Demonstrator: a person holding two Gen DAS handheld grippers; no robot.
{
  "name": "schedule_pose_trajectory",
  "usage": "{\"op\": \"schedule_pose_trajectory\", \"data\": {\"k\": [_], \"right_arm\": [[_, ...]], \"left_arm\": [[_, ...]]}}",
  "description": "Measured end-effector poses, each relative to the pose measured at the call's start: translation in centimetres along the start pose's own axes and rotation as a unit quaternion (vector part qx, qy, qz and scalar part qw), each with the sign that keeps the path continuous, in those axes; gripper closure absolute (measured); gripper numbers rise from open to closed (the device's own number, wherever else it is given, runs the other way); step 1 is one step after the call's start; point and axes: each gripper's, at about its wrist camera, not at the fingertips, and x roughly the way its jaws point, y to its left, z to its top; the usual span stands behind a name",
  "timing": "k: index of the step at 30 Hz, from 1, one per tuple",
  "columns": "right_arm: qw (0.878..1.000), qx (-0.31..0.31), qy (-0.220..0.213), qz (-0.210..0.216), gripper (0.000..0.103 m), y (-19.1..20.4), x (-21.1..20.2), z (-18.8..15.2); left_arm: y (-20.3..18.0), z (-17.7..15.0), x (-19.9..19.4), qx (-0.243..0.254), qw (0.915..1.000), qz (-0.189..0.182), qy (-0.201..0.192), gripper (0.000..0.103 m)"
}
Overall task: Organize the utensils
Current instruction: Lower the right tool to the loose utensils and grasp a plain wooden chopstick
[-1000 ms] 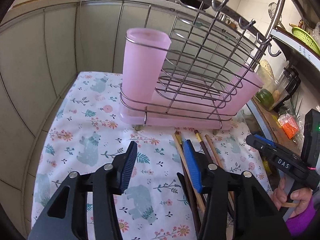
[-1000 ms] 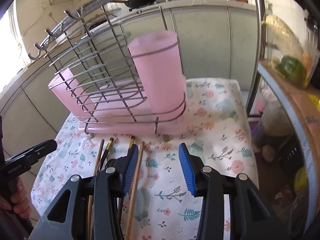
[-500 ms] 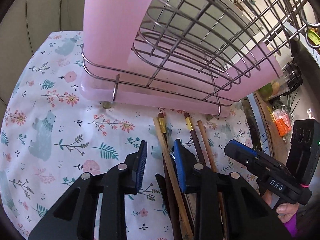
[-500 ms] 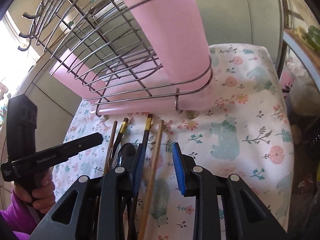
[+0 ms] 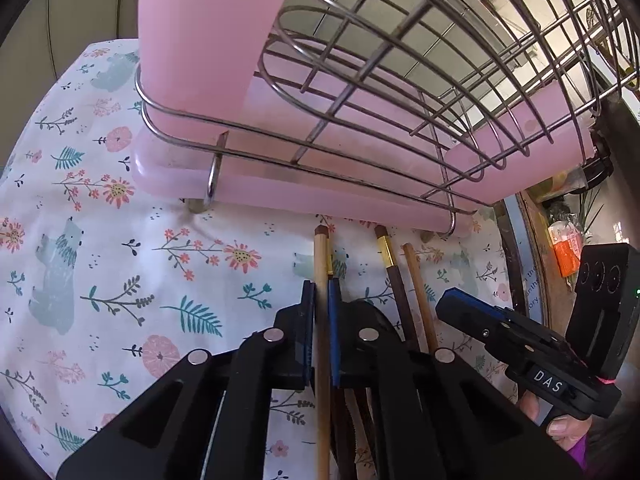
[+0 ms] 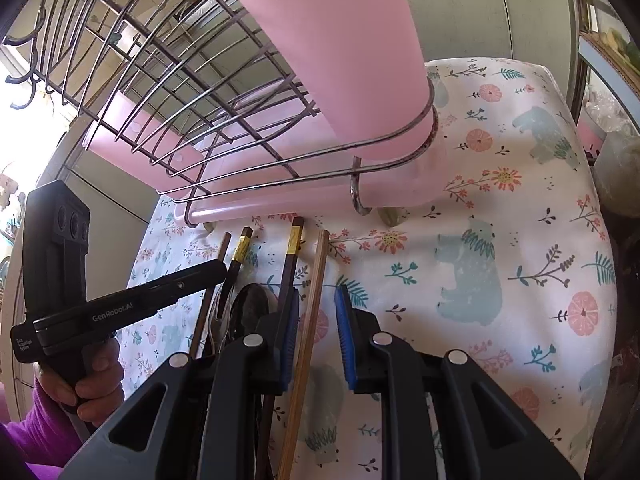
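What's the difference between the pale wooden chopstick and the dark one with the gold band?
The pale chopstick is plain light wood; the dark chopstick is deep brown with a gold band near its end. The pale chopstick is clamped in the left gripper; the dark chopstick lies free beside it. Both point toward the pink rack.
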Motion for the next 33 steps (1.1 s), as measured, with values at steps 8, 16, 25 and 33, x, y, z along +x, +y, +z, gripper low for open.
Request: {"op": "schedule_pose_trajectory", "data": {"k": [8, 16, 25, 33], "right_arm": [[1.000, 0.012, 0.023, 0.005, 0.085, -0.6, 0.5, 0.8], [0.999, -0.001, 0.048, -0.026, 0.095, -0.1, 2.3, 1.2], [0.998, 0.007, 0.045, -0.037, 0.096, -0.2, 1.3, 0.3], [0.996, -0.006, 0.077, -0.052, 0.096, -0.3, 1.9, 0.8]], "left_arm": [[0.8, -0.5, -2.9, 0.001, 0.9997, 0.003, -0.024, 0.097], [2.6, -0.9, -4.4, 0.012, 0.9987, 0.047, -0.016, 0.097], [3.7, -1.5, -3.3, 0.036, 0.9933, 0.101, 0.043, 0.097], [2.9, -0.6, -2.5, 0.061, 0.9860, 0.133, 0.081, 0.096]]}}
